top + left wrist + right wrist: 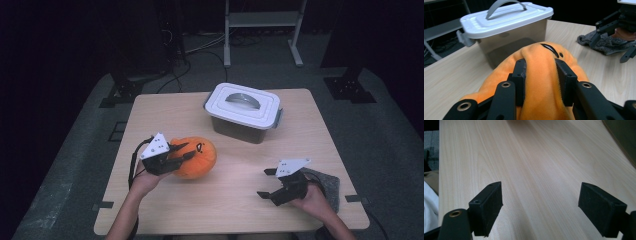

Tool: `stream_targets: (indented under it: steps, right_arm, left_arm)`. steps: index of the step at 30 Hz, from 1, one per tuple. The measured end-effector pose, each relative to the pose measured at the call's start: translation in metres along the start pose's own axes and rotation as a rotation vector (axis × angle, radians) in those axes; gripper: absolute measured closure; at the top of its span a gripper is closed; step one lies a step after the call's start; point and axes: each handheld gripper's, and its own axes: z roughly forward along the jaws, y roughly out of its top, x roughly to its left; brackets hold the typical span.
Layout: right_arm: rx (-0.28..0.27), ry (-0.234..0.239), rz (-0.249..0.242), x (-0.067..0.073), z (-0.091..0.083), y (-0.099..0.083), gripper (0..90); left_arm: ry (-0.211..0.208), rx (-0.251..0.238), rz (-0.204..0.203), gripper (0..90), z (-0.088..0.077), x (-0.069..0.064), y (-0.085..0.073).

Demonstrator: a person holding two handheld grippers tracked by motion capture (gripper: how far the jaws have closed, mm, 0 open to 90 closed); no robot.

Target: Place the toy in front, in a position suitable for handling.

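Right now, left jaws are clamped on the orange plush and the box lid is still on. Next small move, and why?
Probably bring the right gripper over to the lid handle of the storage box. The left gripper already pinches the orange plush toy in its jaws, while the right jaws stand open over bare table with nothing between them. With the lid shut, the plush has nowhere to go.

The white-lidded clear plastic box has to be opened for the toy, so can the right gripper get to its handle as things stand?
Probably yes: the right gripper is open and empty, with bare wooden table between it and the box, whose grey handle is uncovered.
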Motion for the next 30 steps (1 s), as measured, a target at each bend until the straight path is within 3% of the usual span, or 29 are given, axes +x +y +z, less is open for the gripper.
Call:
stream_targets:
  steps: [21,30]
  right_arm:
    - [-0.006,-0.007,0.003,-0.001,-0.005,-0.002,18.3]
    - [-0.002,-0.007,0.006,-0.001,-0.006,-0.002,18.4]
  left_arm:
    - [-0.105,0.029,0.041,65.1,0.039,-0.031,0.012]
    - [-0.127,0.033,0.038,64.8,0.051,-0.043,0.012]
